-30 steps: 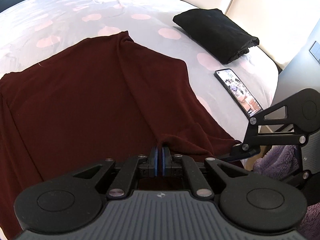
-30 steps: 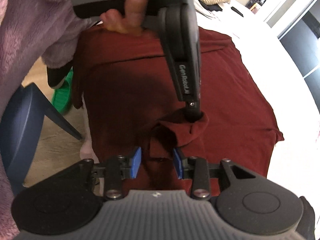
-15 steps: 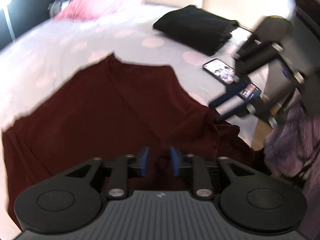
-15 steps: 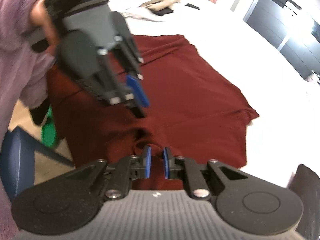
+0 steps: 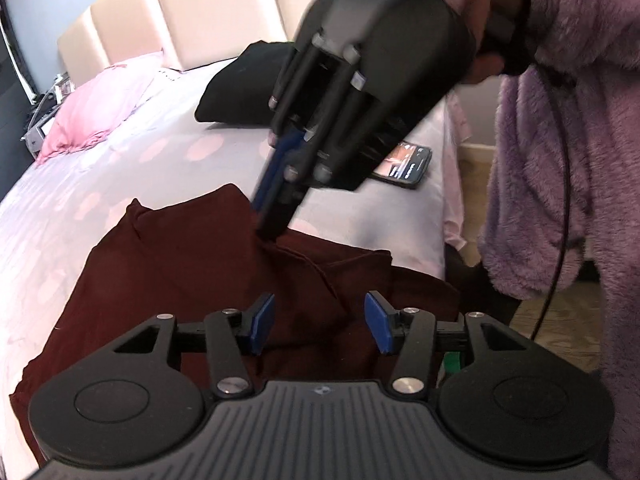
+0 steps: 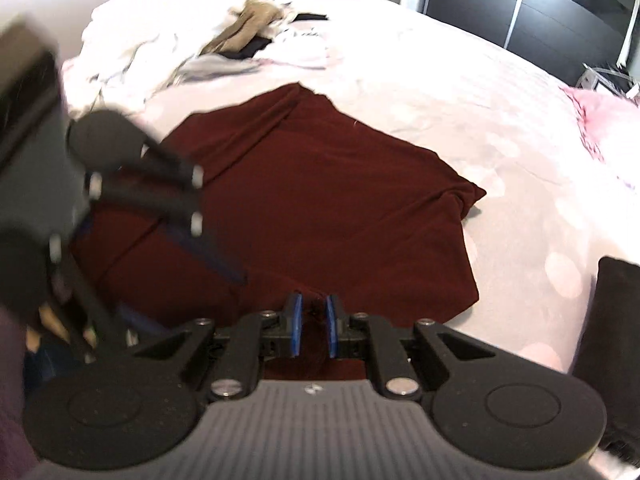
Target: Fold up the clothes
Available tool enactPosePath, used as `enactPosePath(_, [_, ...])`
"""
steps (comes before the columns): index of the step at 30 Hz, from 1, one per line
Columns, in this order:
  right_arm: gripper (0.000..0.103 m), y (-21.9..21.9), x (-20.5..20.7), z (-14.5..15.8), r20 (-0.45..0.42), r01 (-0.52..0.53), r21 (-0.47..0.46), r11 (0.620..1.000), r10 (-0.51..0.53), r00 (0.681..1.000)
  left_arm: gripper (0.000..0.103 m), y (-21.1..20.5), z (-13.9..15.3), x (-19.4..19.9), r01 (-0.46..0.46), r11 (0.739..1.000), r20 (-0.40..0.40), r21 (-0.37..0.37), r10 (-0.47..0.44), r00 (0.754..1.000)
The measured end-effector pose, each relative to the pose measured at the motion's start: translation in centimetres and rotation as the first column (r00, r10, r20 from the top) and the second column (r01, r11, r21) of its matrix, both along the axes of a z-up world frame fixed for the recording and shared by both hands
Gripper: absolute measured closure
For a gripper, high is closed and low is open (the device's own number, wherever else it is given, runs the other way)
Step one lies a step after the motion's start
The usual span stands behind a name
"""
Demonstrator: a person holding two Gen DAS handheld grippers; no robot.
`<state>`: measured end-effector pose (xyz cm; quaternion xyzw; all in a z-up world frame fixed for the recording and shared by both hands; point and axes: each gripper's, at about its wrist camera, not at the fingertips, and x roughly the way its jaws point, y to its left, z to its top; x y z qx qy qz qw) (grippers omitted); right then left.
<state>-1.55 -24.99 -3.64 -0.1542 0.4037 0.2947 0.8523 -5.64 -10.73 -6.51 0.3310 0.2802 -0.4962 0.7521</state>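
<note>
One dark red knit garment [image 5: 192, 272] lies spread at the bed's [image 5: 168, 168] near edge, its fold pinched by the right gripper [image 6: 313, 330] while the left gripper's [image 5: 320, 322] jaws are opening, freeing it.

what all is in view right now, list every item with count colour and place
garment: 1, dark red, spread on the bed's near side
bed cover: 1, white with pink spots
folded cloth: 1, black, near the headboard
pillow: 1, pink, head of bed
phone: 1, screen lit, bed edge
clothes pile: 1, white and tan, far end
left gripper: jaws opening, clear of fabric
right gripper: pinching the red fabric
sleeve: purple, fluffy
</note>
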Motion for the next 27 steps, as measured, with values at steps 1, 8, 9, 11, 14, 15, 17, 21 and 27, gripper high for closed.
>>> enactPosePath(1, [0.088, -0.2, 0.1, 0.2, -0.004, 0.009, 0.012, 1.0, -0.009, 1.0, 0.055, -0.5, -0.4, -0.3, -0.017, 1.0, 0.012, 0.008, 0.017, 1.0])
enactPosePath(8, [0.088, -0.2, 0.4, -0.2, -0.012, 0.022, -0.001, 1.0, -0.022, 1.0, 0.081, -2.4, -2.6, -0.1, -0.113, 0.992, 0.053, 0.052, 0.11, 0.993])
enactPosePath(9, [0.089, -0.2, 0.3, -0.2, -0.014, 0.022, -0.001, 1.0, -0.022, 1.0, 0.088, -2.4, -2.8, 0.0, -0.118, 0.991, 0.056, 0.059, 0.115, 0.992])
enactPosePath(11, [0.088, -0.2, 0.1, -0.1, -0.013, 0.022, 0.002, 1.0, -0.022, 1.0, 0.094, -2.3, -2.7, 0.2, -0.123, 0.99, 0.063, 0.065, 0.119, 0.991])
enactPosePath(14, [0.089, -0.5, 0.1, 0.0, -0.011, 0.032, -0.004, 0.999, -0.032, 0.999, 0.101, -1.8, -1.9, 0.5, -0.135, 0.989, 0.052, 0.057, 0.132, 0.99])
enactPosePath(15, [0.089, -0.6, 0.1, 0.1, -0.01, 0.034, -0.006, 0.999, -0.034, 0.999, 0.101, -1.6, -1.6, 0.5, -0.138, 0.989, 0.047, 0.055, 0.135, 0.99])
enactPosePath(17, [0.089, -0.8, -0.1, 0.3, -0.009, 0.037, -0.009, 0.999, -0.037, 0.999, 0.102, -1.2, -1.0, 0.6, -0.138, 0.989, 0.04, 0.056, 0.136, 0.99])
enactPosePath(21, [0.089, -0.9, -1.2, 0.8, -0.016, 0.015, -0.033, 0.999, -0.016, 1.0, 0.103, -0.2, 0.8, 0.5, -0.131, 0.99, 0.025, 0.048, 0.13, 0.991])
enactPosePath(27, [0.096, -1.0, -3.7, 3.3, -0.041, -0.043, -0.064, 0.997, 0.04, 0.998, 0.103, 1.6, 4.6, 0.1, -0.116, 0.993, -0.047, 0.011, 0.117, 0.992])
